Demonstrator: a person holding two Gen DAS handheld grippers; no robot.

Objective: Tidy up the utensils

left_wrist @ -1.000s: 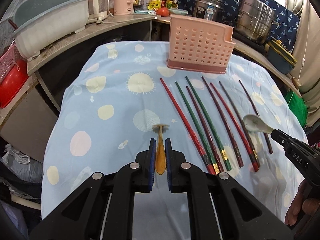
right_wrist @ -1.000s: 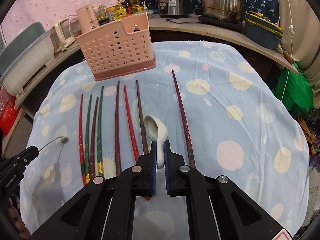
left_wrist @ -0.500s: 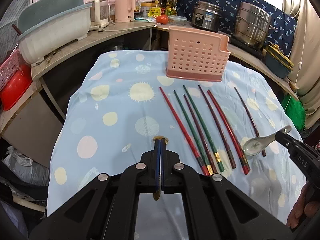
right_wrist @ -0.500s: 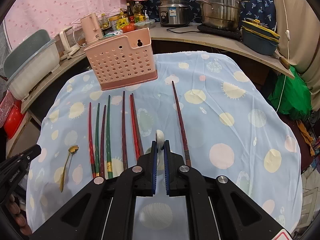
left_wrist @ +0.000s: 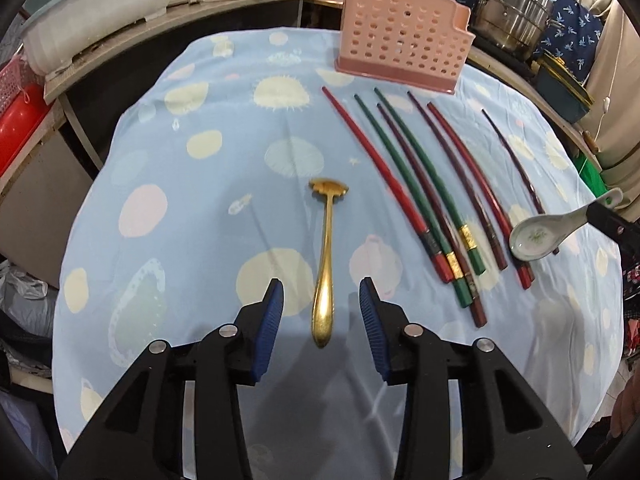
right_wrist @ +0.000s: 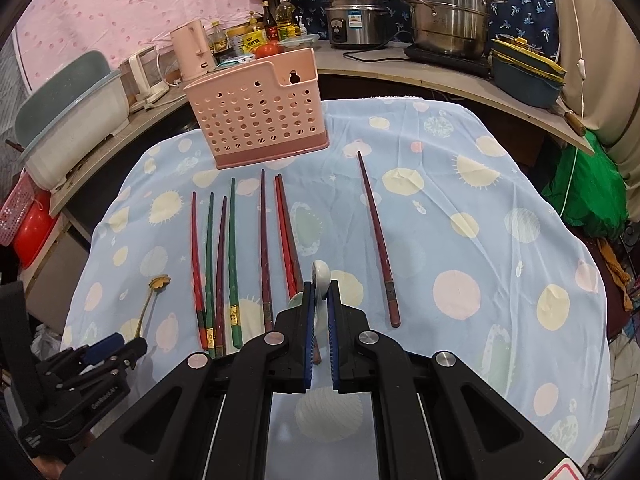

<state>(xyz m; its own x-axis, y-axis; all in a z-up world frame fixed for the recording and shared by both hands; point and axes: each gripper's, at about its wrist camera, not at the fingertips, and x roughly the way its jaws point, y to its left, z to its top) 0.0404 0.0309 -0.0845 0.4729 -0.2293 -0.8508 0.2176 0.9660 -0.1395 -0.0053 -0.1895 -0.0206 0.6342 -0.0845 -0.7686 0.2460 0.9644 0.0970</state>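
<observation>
- Kitchen counters ring your tabletop, which wears a blue cloth with pale spots.
- Your left gripper stands released; its jaws have just been opening, and the gold spoon lies flat on the cloth between them, touching neither pad.
- Your right gripper is clenched on the white spoon, gripping its handle; in the left view that spoon hangs bowl-down above the cloth, near the chopsticks' thick ends.
- Chopsticks, red, green and dark, lie side by side between the two spoons, tips toward the pink basket.
- One dark chopstick lies apart, right of the others.
- That basket stands upright at the far edge.
</observation>
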